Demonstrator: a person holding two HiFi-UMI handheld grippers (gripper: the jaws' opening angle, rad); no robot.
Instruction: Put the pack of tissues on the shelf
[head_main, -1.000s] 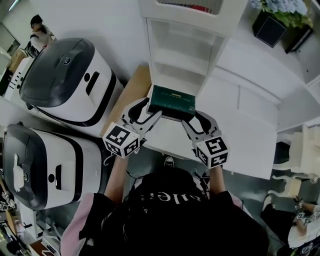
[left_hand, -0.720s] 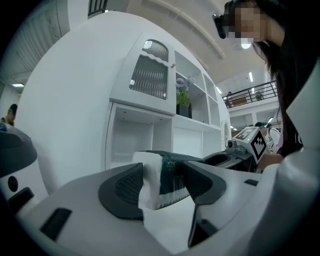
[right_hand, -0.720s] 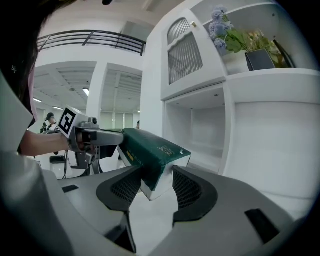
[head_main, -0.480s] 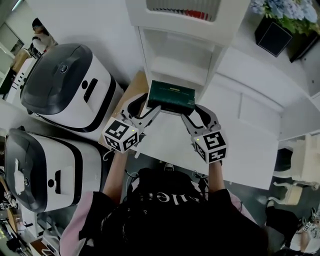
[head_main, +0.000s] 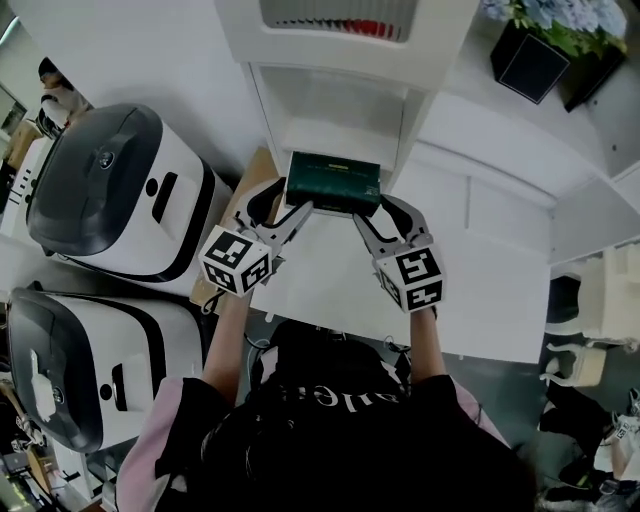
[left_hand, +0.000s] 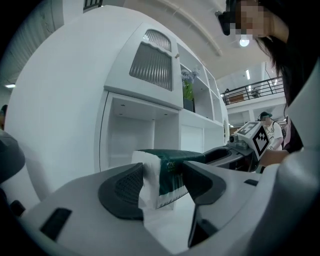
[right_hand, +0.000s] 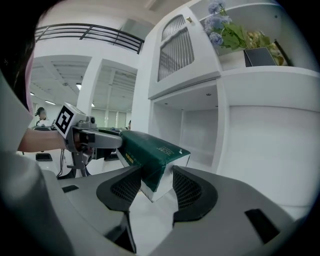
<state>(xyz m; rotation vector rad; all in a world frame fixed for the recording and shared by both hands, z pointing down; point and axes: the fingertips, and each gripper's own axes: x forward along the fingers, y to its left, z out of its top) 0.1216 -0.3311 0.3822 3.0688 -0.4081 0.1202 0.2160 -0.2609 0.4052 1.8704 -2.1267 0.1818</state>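
Head view, lower centre of the frame: my left gripper (head_main: 283, 205) and right gripper (head_main: 378, 210) each clamp one end of the green pack of tissues (head_main: 333, 182) between them, in the air just before the open white shelf (head_main: 330, 125) at upper centre.

left tongs (head_main: 283, 205) pinching one end of tissue pack (head_main: 333, 180) | right tongs (head_main: 378, 212) pinching the other (both arms (head_main: 228, 345) stretched forward)

Dark green pack of tissues (head_main: 333, 181), white-ended, I am holding it level at twelve o'clock, just before the white shelf (head_main: 335, 138).
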